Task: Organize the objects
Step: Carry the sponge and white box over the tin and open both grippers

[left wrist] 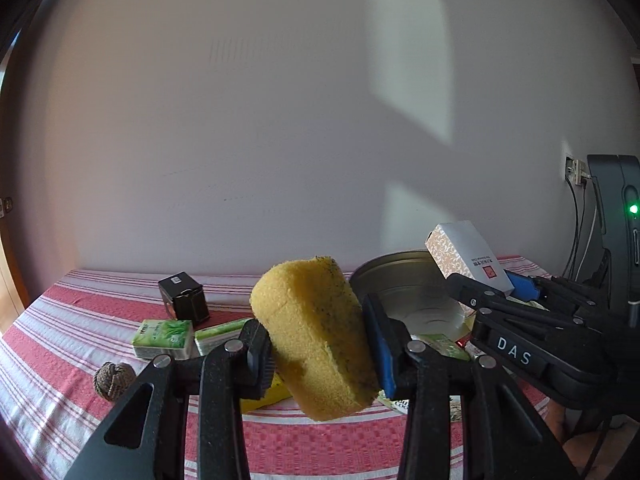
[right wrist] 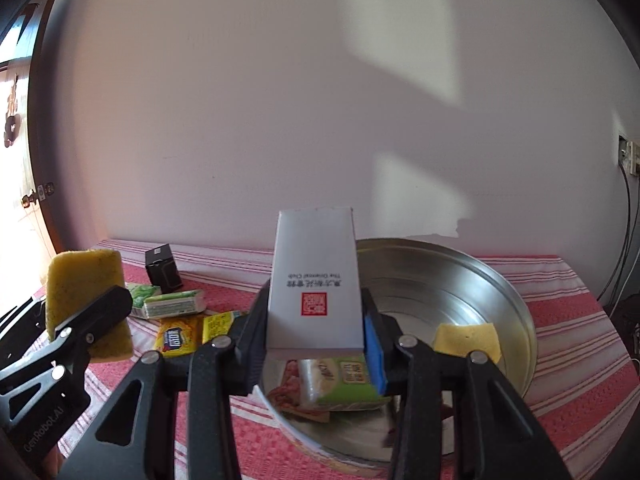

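My left gripper (left wrist: 316, 354) is shut on a yellow sponge (left wrist: 316, 336) and holds it above the red striped tablecloth (left wrist: 300, 444); the sponge also shows in the right wrist view (right wrist: 86, 300). My right gripper (right wrist: 314, 332) is shut on a white box (right wrist: 316, 280) with a red stamp and holds it over the near rim of a round metal tin (right wrist: 492, 280). The tin holds a second yellow sponge (right wrist: 468, 338), a green packet (right wrist: 348, 384) and other wrappers. In the left wrist view the white box (left wrist: 466, 256) is above the tin (left wrist: 400, 276).
On the cloth left of the tin lie a black box (right wrist: 162, 266), two green-and-white cartons (right wrist: 172, 304), yellow sachets (right wrist: 178, 334) and a woven rope ball (left wrist: 114, 380). A white wall stands behind the table. A black device (left wrist: 618, 216) and cables are at the right.
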